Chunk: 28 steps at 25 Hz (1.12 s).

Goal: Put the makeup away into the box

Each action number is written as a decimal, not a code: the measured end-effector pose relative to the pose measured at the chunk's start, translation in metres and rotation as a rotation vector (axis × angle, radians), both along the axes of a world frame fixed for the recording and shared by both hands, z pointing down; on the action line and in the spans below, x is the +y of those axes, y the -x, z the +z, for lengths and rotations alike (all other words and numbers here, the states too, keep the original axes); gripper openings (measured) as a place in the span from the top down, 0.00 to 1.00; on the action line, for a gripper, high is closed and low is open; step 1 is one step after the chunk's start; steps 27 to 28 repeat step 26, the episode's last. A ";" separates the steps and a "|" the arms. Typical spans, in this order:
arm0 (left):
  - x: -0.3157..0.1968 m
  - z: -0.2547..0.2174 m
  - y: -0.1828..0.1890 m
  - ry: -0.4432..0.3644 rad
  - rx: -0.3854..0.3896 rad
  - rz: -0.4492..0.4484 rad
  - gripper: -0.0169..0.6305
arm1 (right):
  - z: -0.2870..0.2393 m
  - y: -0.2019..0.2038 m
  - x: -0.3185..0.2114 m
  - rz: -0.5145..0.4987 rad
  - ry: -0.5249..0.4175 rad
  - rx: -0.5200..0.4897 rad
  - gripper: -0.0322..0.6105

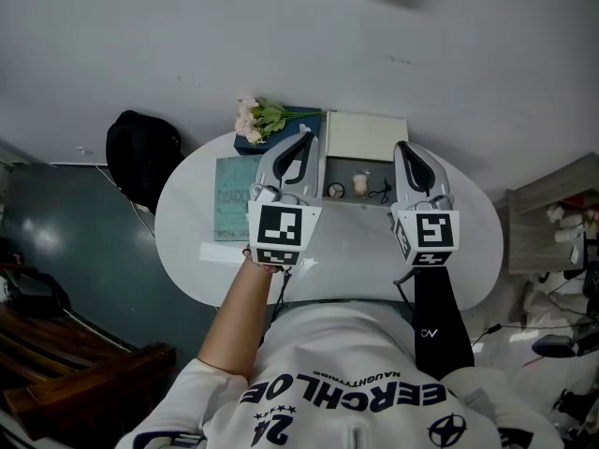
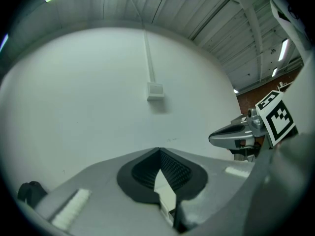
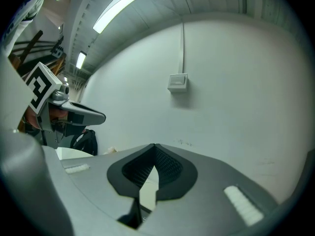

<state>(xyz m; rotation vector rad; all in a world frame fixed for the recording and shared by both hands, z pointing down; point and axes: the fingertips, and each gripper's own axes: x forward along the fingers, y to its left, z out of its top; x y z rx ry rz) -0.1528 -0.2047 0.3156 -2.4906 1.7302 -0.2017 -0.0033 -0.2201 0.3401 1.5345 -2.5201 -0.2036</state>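
Currently both my left tool (image 1: 301,138) and right tool (image 1: 405,150) are clenched on nothing, held level over the worktop (image 1: 187,223). Just beyond their tips, small makeup pieces (image 1: 359,187) sit at the foot of the open white box (image 1: 365,129); whether inside its tray I cannot tell. Descending with closed tips could scatter them, or topple the flowers (image 1: 255,118) behind.
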 end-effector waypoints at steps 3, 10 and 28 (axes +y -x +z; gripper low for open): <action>-0.001 0.001 0.002 0.003 0.001 -0.001 0.97 | 0.001 0.000 -0.001 0.013 -0.001 0.021 0.91; -0.002 0.001 0.002 0.003 0.001 0.005 0.97 | 0.001 0.000 -0.001 0.017 0.003 0.018 0.91; -0.006 0.001 -0.001 0.009 0.003 0.024 0.97 | 0.000 0.000 -0.002 0.028 0.001 0.014 0.91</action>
